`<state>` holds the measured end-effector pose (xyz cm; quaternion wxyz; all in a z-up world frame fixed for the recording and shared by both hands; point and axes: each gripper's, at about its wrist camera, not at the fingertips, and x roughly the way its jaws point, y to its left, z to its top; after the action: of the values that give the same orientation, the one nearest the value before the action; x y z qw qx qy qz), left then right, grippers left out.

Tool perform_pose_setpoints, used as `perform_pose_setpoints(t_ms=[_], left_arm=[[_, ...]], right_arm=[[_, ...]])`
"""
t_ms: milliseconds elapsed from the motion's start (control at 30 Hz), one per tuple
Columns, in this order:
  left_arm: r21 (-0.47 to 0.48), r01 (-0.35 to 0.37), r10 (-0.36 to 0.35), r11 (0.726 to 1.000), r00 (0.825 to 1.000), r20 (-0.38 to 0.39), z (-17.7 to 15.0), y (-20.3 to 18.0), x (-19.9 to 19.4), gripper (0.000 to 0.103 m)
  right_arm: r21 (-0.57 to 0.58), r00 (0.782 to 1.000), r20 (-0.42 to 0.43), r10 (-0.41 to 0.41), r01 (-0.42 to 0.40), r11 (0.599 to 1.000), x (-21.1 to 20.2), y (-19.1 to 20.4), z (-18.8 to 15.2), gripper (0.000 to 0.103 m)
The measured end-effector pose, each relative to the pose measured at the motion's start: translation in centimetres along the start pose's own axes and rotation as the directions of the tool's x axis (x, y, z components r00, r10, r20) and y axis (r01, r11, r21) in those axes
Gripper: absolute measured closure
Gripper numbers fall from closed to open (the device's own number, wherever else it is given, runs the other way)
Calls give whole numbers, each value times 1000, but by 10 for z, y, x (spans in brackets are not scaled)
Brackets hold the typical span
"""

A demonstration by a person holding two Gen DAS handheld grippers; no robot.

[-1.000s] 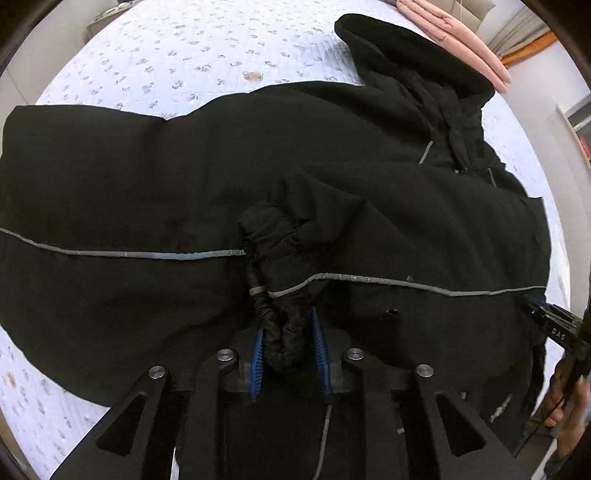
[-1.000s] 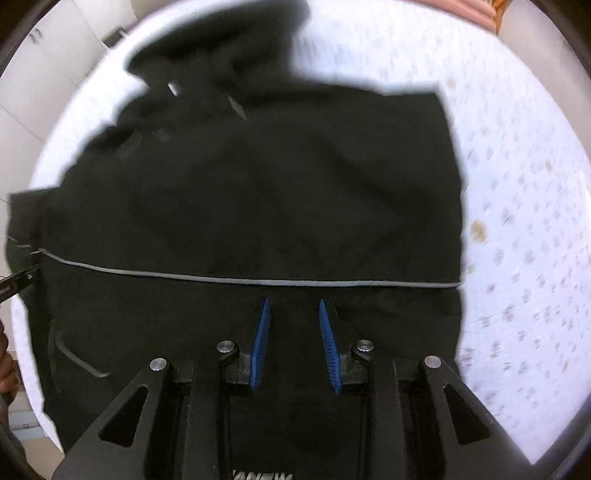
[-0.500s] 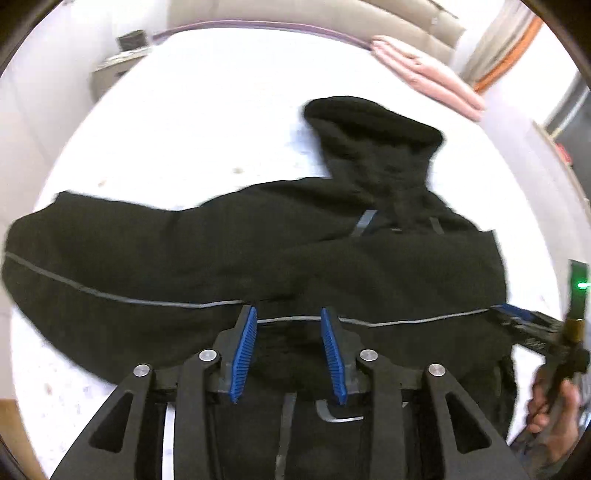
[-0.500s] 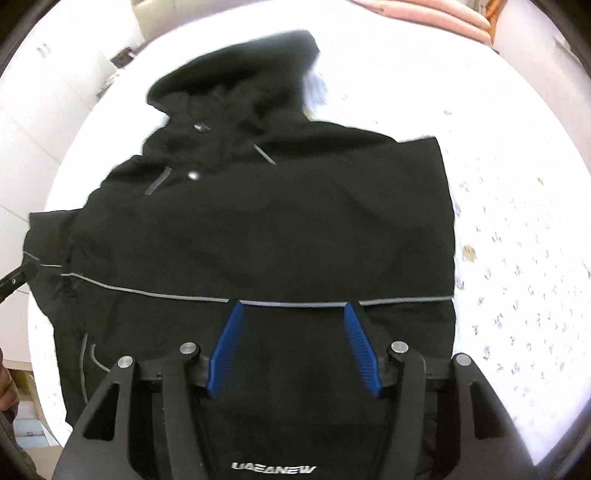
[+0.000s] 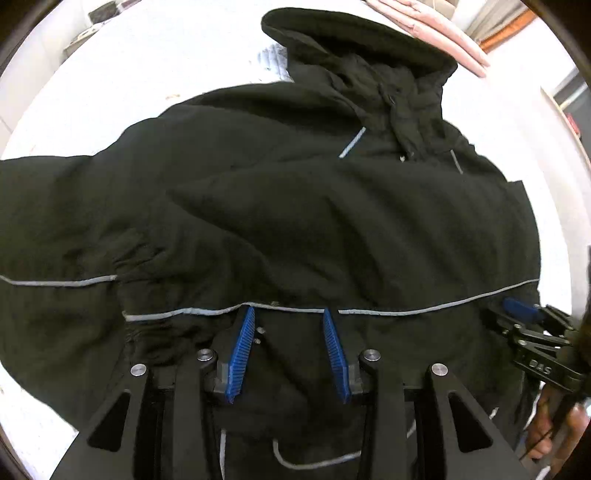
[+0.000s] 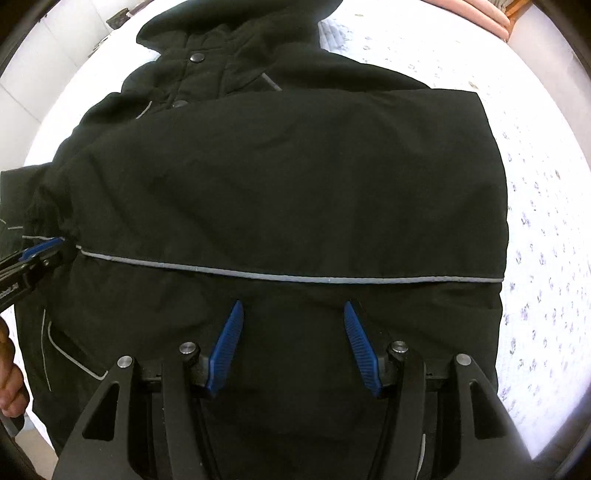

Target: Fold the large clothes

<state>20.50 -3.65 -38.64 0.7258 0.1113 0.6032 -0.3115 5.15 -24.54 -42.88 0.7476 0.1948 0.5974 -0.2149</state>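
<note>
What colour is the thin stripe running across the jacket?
Light reflective grey, on the black jacket. The stripe shows best in the right wrist view.

bed: white patterned quilt (image 6: 546,206) | pink pillows (image 5: 436,33) | bright light

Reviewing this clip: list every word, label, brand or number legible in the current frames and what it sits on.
"DAS": white letters on the black body of the right hand-held gripper, seen at the right edge of the left wrist view.
Partial white lettering on the left hand-held gripper, at the left edge of the right wrist view: cut off, unreadable.
Black jacket: no readable label or brand.
Printed bedspread: small motifs only, no text.
</note>
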Motion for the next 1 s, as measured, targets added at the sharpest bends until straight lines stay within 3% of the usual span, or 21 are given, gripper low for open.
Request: perform_pose_setpoints(t_ms=[167, 300, 400, 467, 633, 767, 833, 933, 1000], left_arm=[[-96, 39, -30, 995, 995, 93, -6, 30, -50, 63], [-269, 24, 18, 963, 988, 152, -19, 106, -92, 63], [-401, -36, 115, 915, 978, 176, -31, 175, -119, 63], [-493, -56, 167, 868, 969, 184, -38, 224, -134, 63], [-641, -52, 226, 766, 955, 193, -50, 328, -149, 63], [-715, -72, 254, 696, 955, 151, -50, 386, -135, 63], [-752, -46, 237, 657, 960, 148, -50, 412, -126, 63], [-782, -32, 238, 622, 960, 150, -50, 434, -118, 63], [-788, -12, 226, 615, 960, 162, -47, 444, -110, 63]], right_arm=[[-12, 1000, -8, -15, 15, 1000, 3, 4, 5, 42], [-17, 1000, -11, -23, 23, 1000, 3, 8, 4, 37], [-24, 999, -17, -30, 29, 999, 4, 11, 7, 34], [-30, 999, -17, -34, 34, 999, 6, 12, 9, 33], [-33, 999, -23, -44, 43, 999, 5, 28, 15, 30], [-34, 998, -30, -52, 51, 998, 7, 46, 22, 29], [-46, 998, -31, -62, 60, 997, 8, 51, 24, 29], [-58, 997, -34, -72, 70, 996, 7, 58, 26, 28], [-56, 996, -36, -76, 74, 996, 7, 62, 27, 28]])
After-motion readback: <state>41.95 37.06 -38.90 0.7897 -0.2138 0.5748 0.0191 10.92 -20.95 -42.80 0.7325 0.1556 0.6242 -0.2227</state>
